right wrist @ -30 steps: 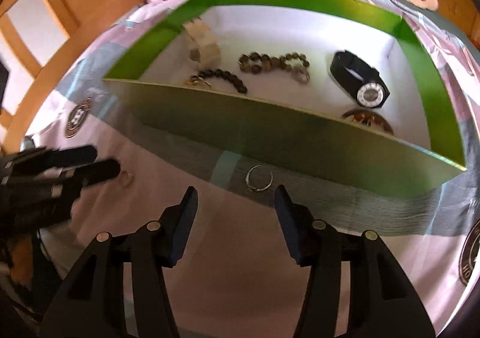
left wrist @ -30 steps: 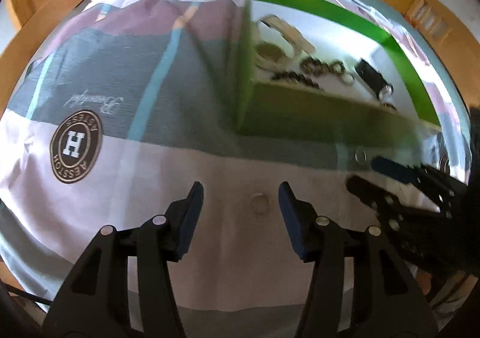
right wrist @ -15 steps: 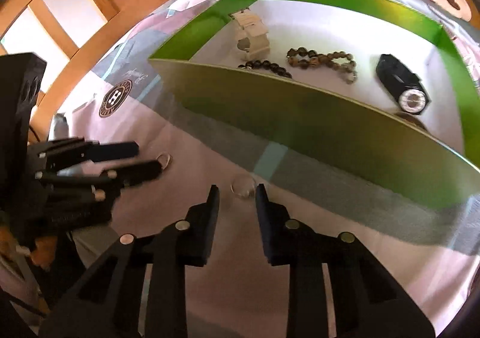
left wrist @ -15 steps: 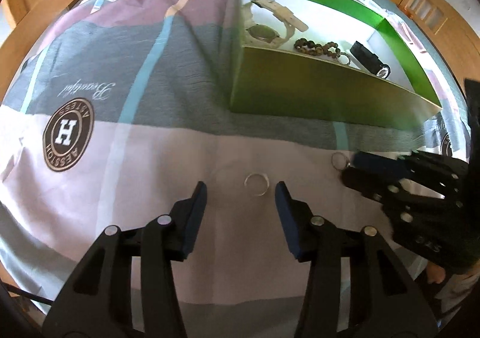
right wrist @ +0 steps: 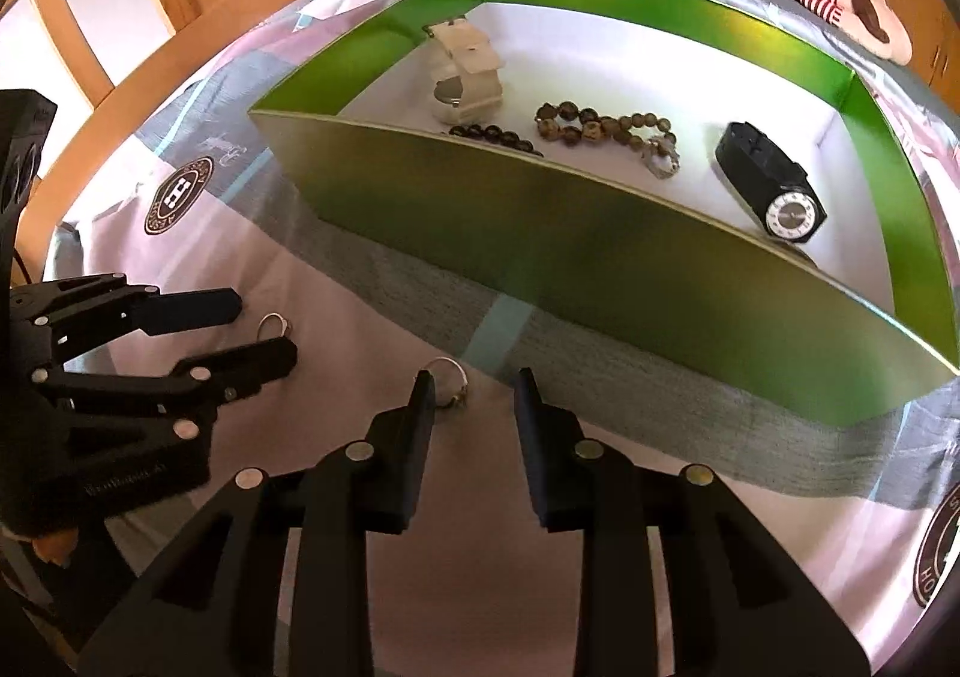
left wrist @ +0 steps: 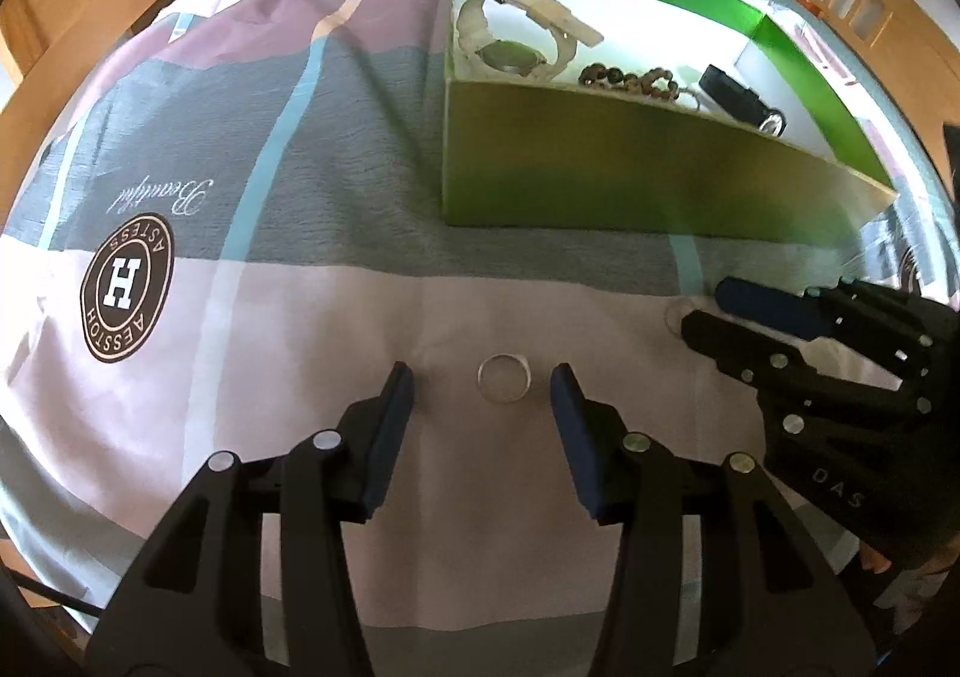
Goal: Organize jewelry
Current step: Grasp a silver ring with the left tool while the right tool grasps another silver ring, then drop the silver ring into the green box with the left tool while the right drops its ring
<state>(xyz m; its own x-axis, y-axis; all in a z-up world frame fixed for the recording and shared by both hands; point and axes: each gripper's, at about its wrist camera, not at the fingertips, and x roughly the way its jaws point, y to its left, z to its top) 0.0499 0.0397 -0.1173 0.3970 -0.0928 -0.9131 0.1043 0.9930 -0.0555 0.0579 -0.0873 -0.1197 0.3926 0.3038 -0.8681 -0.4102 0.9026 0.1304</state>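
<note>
While left tongs gape, a thin round ring lies between.

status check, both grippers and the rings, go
Left hand-held gripper open, plain ring between its fingers on the bedsheet. Right hand-held gripper open, second ring at its left finger. Green box path unobstructed.

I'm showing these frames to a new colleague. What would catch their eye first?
The green box on the bedsheet, holding a cream watch, beads and a black watch. Then the two rings in front of it: one between the open left tongs, the other against the left finger of the open right tongs.
</note>
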